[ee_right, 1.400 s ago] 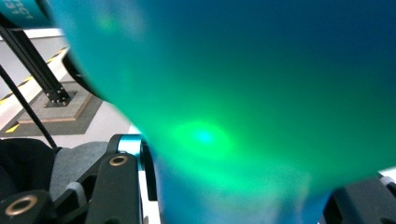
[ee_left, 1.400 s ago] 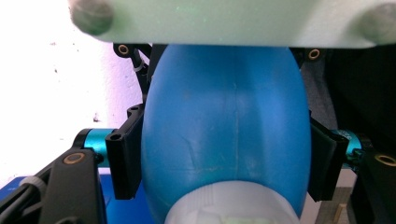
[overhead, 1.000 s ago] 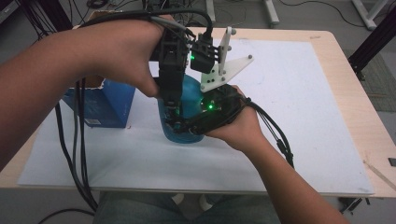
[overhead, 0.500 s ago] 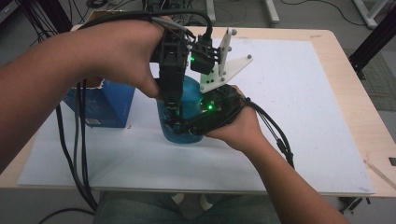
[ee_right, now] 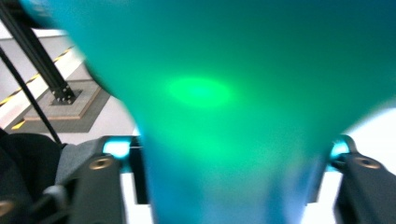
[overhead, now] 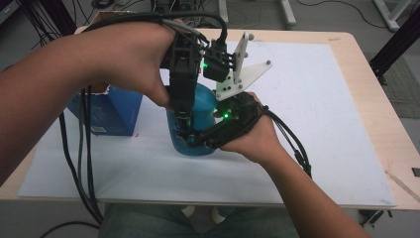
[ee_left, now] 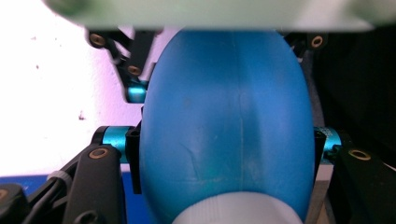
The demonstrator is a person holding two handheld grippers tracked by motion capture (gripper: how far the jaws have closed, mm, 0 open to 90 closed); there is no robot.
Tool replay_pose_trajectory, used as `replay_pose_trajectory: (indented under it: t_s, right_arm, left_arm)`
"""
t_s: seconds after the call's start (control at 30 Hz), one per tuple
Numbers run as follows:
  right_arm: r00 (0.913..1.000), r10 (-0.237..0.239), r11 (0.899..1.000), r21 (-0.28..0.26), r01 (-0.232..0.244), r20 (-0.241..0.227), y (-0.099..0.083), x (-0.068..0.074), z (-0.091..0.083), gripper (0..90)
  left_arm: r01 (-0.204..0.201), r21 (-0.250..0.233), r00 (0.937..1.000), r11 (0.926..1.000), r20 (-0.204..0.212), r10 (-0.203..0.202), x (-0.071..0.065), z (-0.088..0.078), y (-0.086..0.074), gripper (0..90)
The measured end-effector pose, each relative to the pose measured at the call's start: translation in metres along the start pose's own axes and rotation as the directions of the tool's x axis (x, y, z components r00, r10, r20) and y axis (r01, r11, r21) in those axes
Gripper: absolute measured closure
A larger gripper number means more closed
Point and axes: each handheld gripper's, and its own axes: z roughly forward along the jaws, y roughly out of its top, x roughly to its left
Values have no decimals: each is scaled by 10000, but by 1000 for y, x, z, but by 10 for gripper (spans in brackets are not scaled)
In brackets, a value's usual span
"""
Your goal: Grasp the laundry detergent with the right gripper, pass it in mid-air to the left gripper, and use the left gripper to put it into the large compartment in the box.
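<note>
No legible txt or labels anywhere.

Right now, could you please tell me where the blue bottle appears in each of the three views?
High view: the blue bottle stands at centre, between both hands, beside the blue box.
Left gripper view: it spans the middle, between the black jaws.
Right gripper view: it looms blurred, teal, from top to bottom.
Shared landmark: the white mat.

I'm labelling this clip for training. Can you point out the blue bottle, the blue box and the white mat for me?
blue bottle (overhead: 202,101): high view, on its rounded upper body between the two grippers.
blue box (overhead: 115,113): high view, on its front face left of the bottle.
white mat (overhead: 317,109): high view, on a bare stretch right of the hands.
</note>
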Motion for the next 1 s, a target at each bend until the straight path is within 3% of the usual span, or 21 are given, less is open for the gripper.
replay_pose_trajectory:
  t_s: [0.13,0.27,0.33,0.4,0.63,0.73,0.8,1.0]
  right_arm:
    - [9993,333,9991,269,-336,145,-6,0,-10,223]
    - [9989,455,9987,207,-457,103,-12,0,-21,211]
    - [9971,709,9971,244,-716,292,-15,0,-29,134]
    - [9965,783,9965,281,-791,297,-15,0,-31,134]
    - [9984,371,9984,404,-389,431,-9,5,-50,130]
    - [9975,235,9966,776,-287,669,-7,4,-59,106]
    - [9955,208,9950,950,-296,926,-5,3,-64,27]
    - [9903,-39,9835,1798,-214,1391,3,0,-78,7]
  left_arm:
    - [-59,20,10000,10000,-23,59,-1,0,0,398]
    - [98,-15,9999,10000,-25,-98,-1,-2,-3,398]
    - [146,-12,9999,9999,-38,-146,0,-3,-4,397]
    - [185,-15,9998,9998,-92,-185,1,-5,-5,397]
    - [414,-33,9991,9991,-116,-415,1,-14,-10,397]
    - [675,-27,9977,9977,-86,-675,2,-18,-14,396]
    - [854,-31,9963,9963,-69,-854,3,-21,-17,396]
    - [1232,-107,9924,9923,0,-1232,5,-33,-26,396]
